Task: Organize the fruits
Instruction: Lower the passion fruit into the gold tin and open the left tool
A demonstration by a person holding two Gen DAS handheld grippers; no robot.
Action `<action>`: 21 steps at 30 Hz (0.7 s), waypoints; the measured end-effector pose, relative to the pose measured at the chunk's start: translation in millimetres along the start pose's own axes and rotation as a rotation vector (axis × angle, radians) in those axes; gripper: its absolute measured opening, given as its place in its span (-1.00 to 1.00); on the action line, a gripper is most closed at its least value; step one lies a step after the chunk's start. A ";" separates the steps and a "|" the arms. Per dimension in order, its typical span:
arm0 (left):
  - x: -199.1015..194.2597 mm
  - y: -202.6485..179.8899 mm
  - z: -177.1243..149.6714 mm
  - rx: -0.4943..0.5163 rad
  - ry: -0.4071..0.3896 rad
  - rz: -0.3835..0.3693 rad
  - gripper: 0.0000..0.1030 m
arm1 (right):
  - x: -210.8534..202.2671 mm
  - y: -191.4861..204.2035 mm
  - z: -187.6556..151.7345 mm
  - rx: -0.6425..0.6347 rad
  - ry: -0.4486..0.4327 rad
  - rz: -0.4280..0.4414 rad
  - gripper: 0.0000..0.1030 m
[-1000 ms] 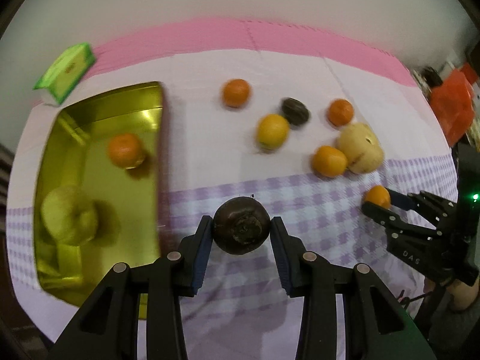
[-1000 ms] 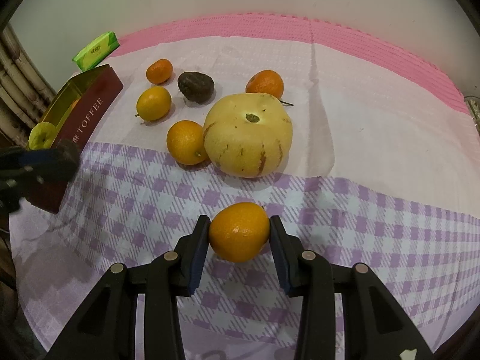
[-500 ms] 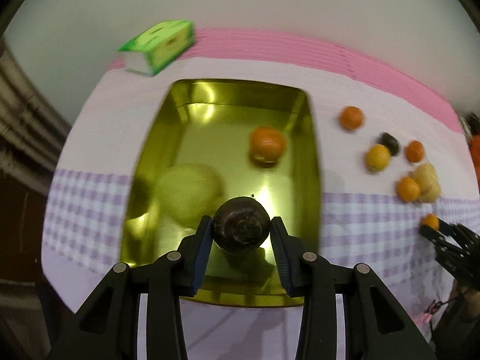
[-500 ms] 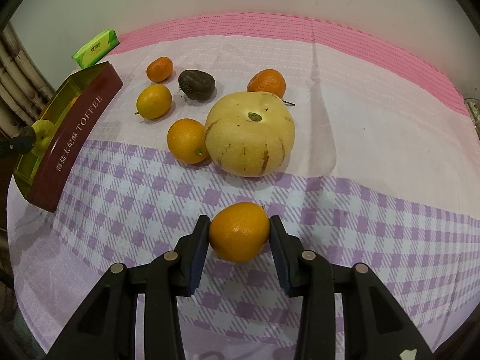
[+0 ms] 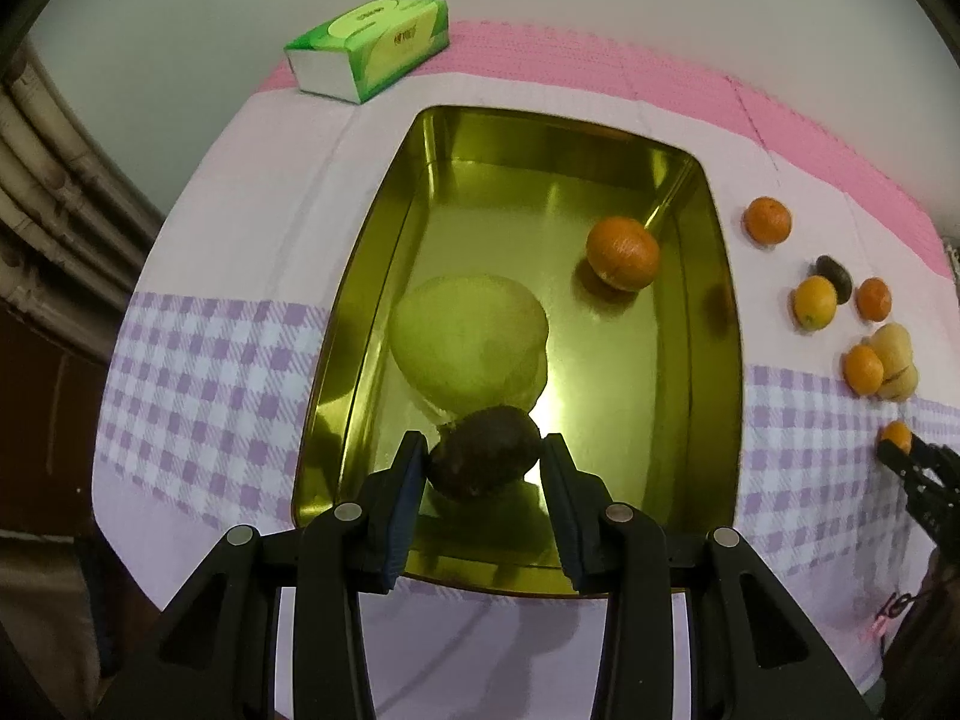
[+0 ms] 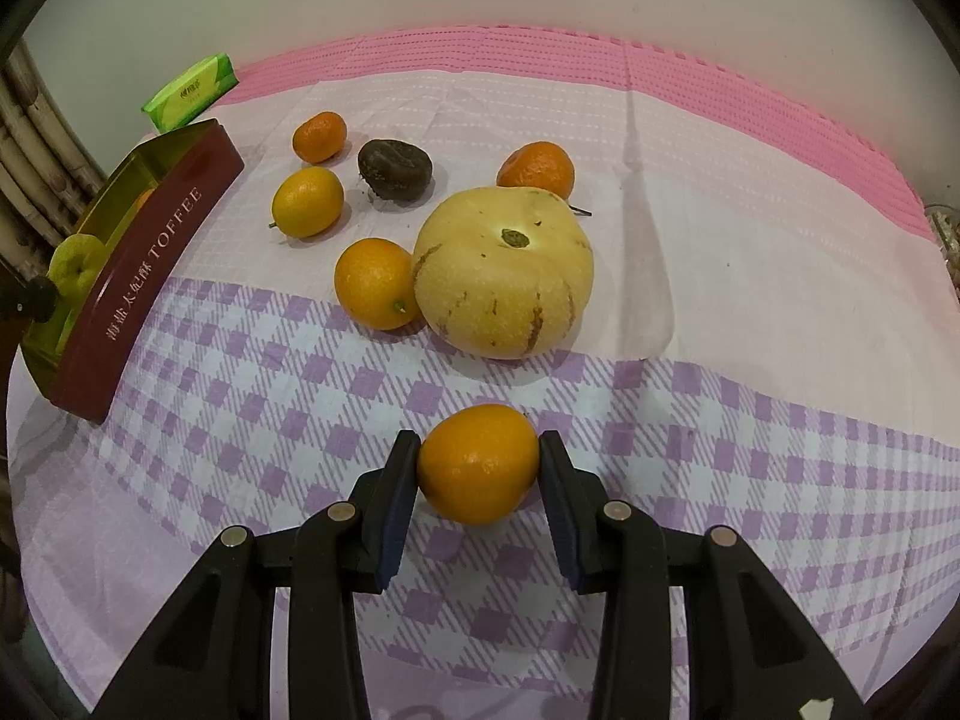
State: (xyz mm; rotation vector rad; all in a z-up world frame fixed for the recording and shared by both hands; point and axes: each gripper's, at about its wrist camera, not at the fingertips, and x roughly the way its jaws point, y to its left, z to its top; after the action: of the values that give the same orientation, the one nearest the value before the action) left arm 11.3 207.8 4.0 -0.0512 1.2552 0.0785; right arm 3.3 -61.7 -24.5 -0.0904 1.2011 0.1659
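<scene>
Left tool (image 5: 483,465) clamping dark passion fruit (image 5: 485,459), hovering directly over gold tin (image 5: 723,324), beside pale melon (image 5: 471,348). Right tool (image 6: 478,468) gripping orange (image 6: 478,462), tin lying far left.

Gold tin (image 5: 726,324), maroon outside; dark brown fruit (image 5: 483,461); orange citrus (image 6: 478,463); pale yellow melon (image 6: 504,270), brown streaks; green tissue pack (image 5: 372,48); cloth (image 6: 750,192) pink, purple-white checks.
</scene>
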 end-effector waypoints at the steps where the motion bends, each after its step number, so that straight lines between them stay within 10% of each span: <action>1: 1.9 -0.8 -0.7 0.003 0.006 0.003 -0.23 | 0.0 0.3 0.1 -0.001 0.000 0.000 -0.29; 21: 28.6 11.9 1.0 -0.028 0.035 0.017 -0.25 | 0.9 1.9 2.4 -0.004 0.004 -0.016 -0.29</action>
State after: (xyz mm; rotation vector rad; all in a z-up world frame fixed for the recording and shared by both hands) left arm 20.1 220.7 -22.8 -0.0662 1.2896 0.1100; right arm 5.4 -59.5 -24.4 -0.1037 1.2041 0.1537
